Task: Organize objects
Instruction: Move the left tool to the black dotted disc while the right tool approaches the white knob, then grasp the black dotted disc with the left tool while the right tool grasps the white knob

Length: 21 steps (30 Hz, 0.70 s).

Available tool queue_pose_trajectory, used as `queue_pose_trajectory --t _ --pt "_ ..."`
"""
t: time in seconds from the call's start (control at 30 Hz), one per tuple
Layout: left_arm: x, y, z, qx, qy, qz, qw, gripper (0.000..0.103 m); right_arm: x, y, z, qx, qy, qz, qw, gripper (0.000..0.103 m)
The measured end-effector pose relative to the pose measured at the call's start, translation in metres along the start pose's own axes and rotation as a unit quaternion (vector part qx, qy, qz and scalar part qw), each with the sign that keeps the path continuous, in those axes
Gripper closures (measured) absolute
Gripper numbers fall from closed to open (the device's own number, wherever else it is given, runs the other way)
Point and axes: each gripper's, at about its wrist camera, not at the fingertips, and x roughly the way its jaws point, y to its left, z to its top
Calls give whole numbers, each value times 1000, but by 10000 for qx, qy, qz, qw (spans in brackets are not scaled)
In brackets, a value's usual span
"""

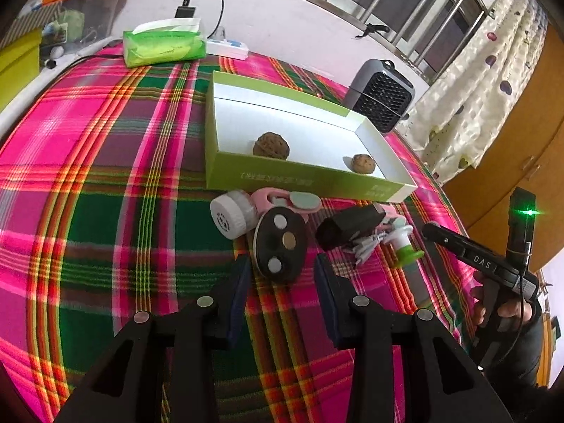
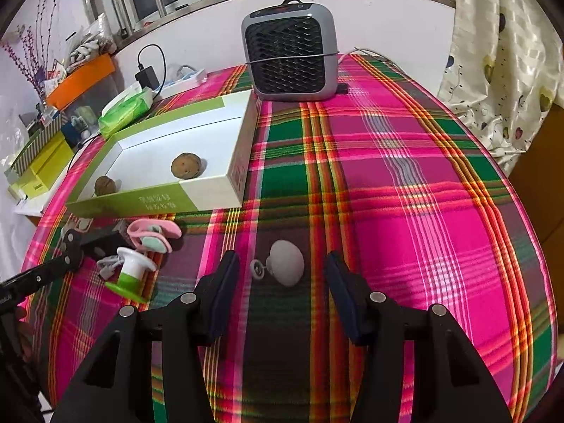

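Here both grippers hung over the plaid cloth point(image 2: 405, 183), jaws apart and holding nothing.

The right gripper point(image 2: 282, 275) straddled a grey shell-shaped piece point(image 2: 286, 262); the left gripper point(image 1: 282, 275) stood just short of a dark oval disc point(image 1: 280, 243). Beyond lay a white cap point(image 1: 231, 216), pink clips point(image 1: 282, 201) and a green-and-white spool point(image 2: 135, 271), crowded before the green box point(image 1: 306, 178) holding two walnuts point(image 1: 270, 145); a grey heater point(image 2: 289, 51) stood behind.

Two walnuts point(image 1: 271, 145) point(image 1: 363, 164) — one green box point(image 1: 282, 176) — one heater point(image 1: 382, 97).

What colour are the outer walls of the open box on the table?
Lime green with white sections; the box is white inside. The right wrist view shows it best.
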Motion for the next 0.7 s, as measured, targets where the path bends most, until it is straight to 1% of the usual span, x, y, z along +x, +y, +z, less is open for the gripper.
queue_pose_trajectory --t 0.13,0.27,0.4,0.57,0.6,0.7 --pt "5 -1 6 -13 0 49 10000 68 3 1 3 -28 6 32 10000 51" --pt "11 -1 12 -49 -3 62 10000 68 4 3 5 -69 26 -59 10000 51" --pt "12 -2 13 -35 -16 74 10000 68 4 5 4 -131 39 -137 9998 51" --pt "12 -2 13 -38 -12 80 10000 68 4 4 5 -114 34 -117 9999 51" --pt "11 -2 12 -44 -7 85 10000 69 4 4 5 -119 36 -124 9998 51" --pt "12 -1 14 -39 -14 170 9998 76 3 5 5 -121 35 -160 9998 52"
